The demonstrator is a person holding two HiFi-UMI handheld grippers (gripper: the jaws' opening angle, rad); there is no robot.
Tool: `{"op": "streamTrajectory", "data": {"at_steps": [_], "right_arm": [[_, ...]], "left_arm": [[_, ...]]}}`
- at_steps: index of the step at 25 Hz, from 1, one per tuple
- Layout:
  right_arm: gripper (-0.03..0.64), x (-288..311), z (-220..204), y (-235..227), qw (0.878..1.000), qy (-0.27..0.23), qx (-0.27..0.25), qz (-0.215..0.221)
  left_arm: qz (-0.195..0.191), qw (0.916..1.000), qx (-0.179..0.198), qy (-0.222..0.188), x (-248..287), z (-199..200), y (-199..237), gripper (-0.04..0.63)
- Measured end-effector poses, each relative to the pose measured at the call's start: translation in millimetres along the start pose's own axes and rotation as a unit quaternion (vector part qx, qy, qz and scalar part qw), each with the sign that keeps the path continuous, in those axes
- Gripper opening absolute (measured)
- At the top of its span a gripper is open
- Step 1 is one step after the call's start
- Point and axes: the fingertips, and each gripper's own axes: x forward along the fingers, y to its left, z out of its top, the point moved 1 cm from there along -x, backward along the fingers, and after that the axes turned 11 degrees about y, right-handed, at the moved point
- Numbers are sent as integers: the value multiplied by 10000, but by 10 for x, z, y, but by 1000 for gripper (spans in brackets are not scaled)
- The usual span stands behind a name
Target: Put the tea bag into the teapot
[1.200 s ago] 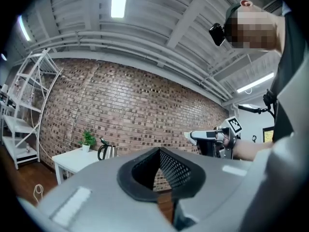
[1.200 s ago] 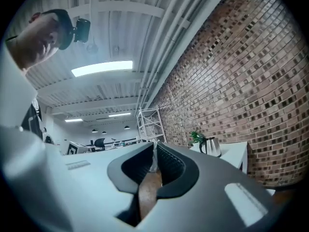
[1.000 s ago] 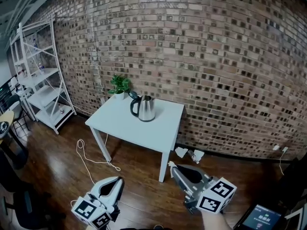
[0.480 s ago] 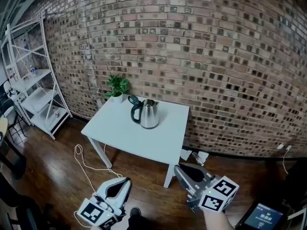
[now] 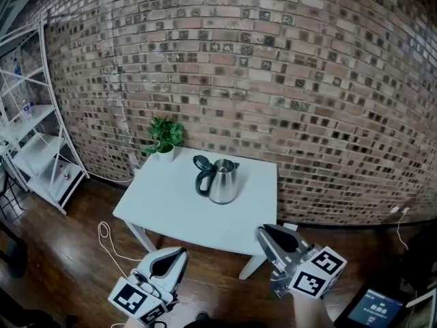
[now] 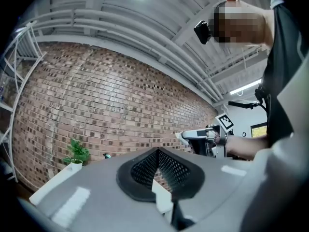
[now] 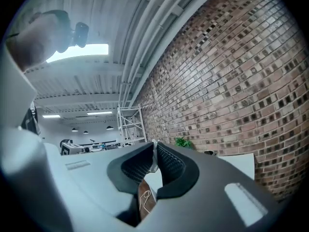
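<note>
A steel teapot (image 5: pixel 220 180) with a black handle and an open lid stands near the back of the white table (image 5: pixel 171 203). Both grippers hover low in front of the table's near edge, apart from it. My right gripper (image 5: pixel 263 231) is shut, and in the right gripper view a thin white sliver, the tea bag (image 7: pixel 154 148), is pinched between its tips (image 7: pixel 154 151). My left gripper (image 5: pixel 179 253) is shut with nothing between its jaws (image 6: pixel 157 151). The right gripper (image 6: pixel 194 135) also shows in the left gripper view.
A small potted plant (image 5: pixel 164 136) sits at the table's back left corner against the brick wall (image 5: pixel 273 80). A white shelf unit (image 5: pixel 31 149) stands at the left. A white cable (image 5: pixel 108 242) lies on the wooden floor. A lit screen (image 5: pixel 374 310) is at the lower right.
The view has come closer to the table: table and teapot look larger and sit further right, and the shelf has slid toward the left edge. Both grippers keep their pose and stay shut.
</note>
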Motion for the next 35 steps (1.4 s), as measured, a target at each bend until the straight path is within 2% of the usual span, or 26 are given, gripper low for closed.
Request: {"op": "streamTrajectory", "data": {"at_steps": [8, 11, 15, 26, 31, 35], "right_arm": [[25, 675, 149, -185, 9995, 128, 104, -283], [26, 899, 132, -388, 9991, 222, 126, -330], [25, 1194, 178, -801, 9986, 203, 217, -427], [26, 1837, 567, -1668, 9989, 208, 243, -347], [26, 2126, 682, -1856, 9982, 232, 152, -528], [26, 2310, 765, -1948, 9970, 227, 242, -699]], "left_arm": [[-397, 9992, 47, 48, 312, 76, 674, -9], [-495, 9987, -89, 69, 546, 50, 901, -9], [-625, 9980, -48, 128, 902, 120, 1136, -8], [-943, 9945, 106, 442, 1770, 271, 1543, 0], [-1308, 9902, 13, 491, 1965, 265, 1708, 2], [-1678, 9845, 100, 509, 2040, 297, 1730, 2]]}}
